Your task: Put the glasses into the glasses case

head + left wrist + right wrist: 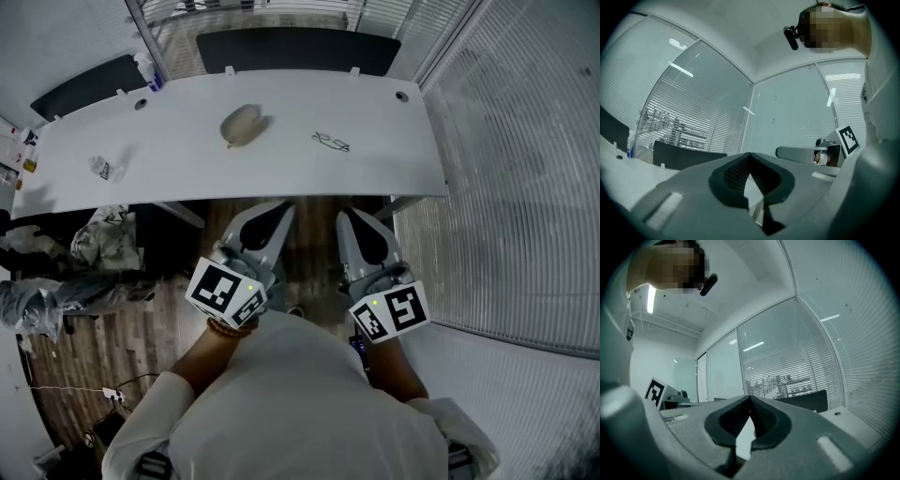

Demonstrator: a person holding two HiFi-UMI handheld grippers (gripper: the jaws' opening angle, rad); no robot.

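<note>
A beige oval glasses case lies on the white table, near the middle. A pair of thin dark-framed glasses lies to the right of the case, apart from it. My left gripper and my right gripper are side by side at the table's front edge, well short of both things. Each points level toward the table. Both are shut, tips together, with nothing between them. The gripper views show neither the case nor the glasses.
A small crumpled clear wrapper lies on the table's left part. Dark screens stand behind the table. A glass wall with blinds runs along the right. Bags and clutter sit on the floor at the left.
</note>
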